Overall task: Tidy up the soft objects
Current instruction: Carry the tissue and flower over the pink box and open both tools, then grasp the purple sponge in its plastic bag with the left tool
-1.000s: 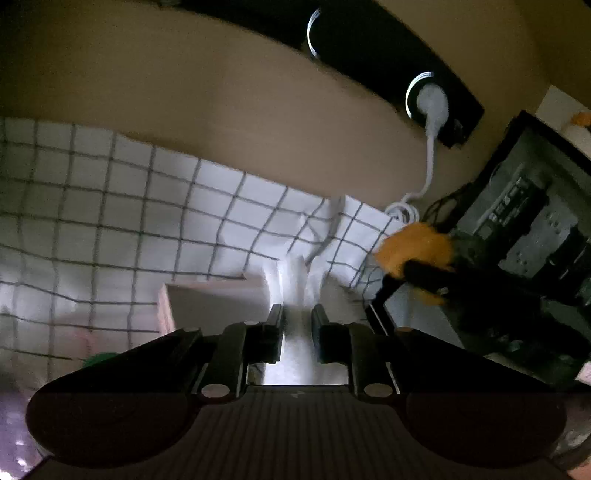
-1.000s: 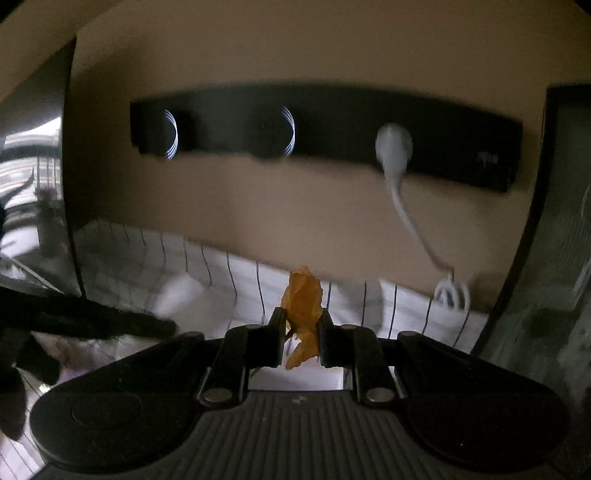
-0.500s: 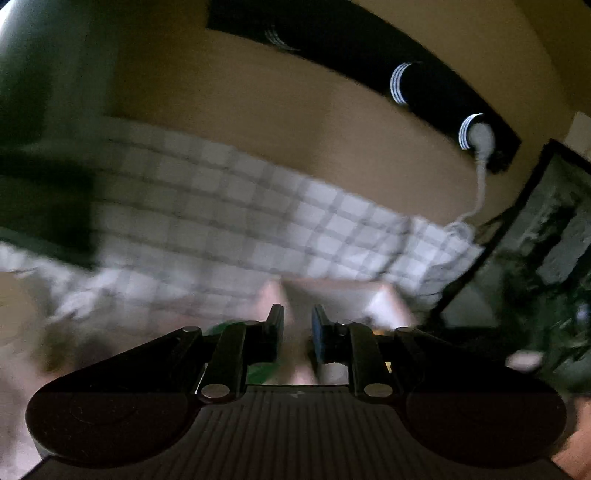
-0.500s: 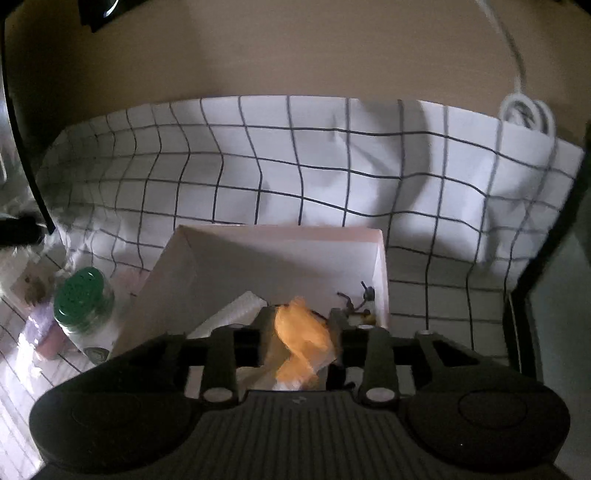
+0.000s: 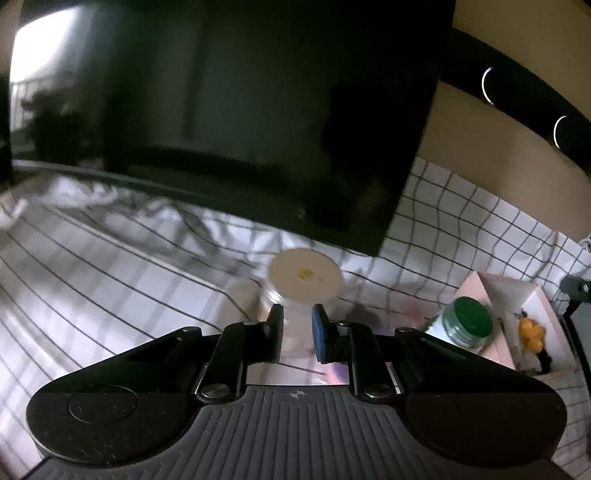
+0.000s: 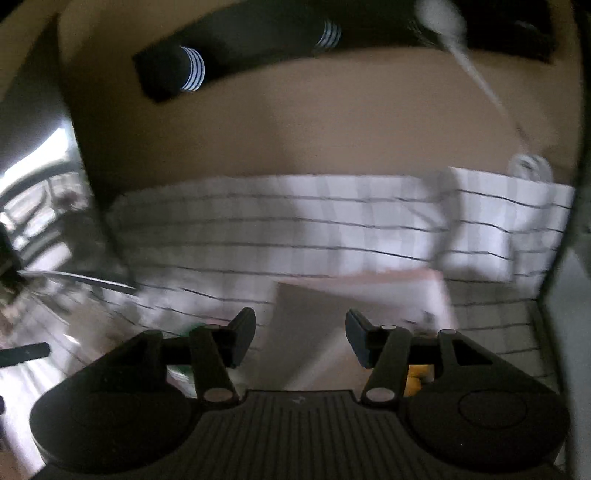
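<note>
Orange soft bit [image 5: 530, 329] now lying in pink box [image 5: 535, 295], right gripper [image 6: 300, 338] opening w/ nothing between jaws, left gripper [image 5: 297, 331] nearly closed & empty, risking bumping white-lidded jar [image 5: 303, 277].

Checked white cloth [image 5: 461, 221] spread over the table; dark monitor [image 5: 229, 110] standing on it; round white lid [image 5: 304, 275] just beyond its lower edge; green-capped jar [image 5: 469, 326] beside the pink box; black socket strip [image 6: 258, 40] on the tan wall, white plug [image 6: 441, 18] in it

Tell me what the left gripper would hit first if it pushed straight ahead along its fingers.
Most likely the round white-lidded container just beyond the left gripper, standing on the checked cloth; depth is uncertain.
</note>
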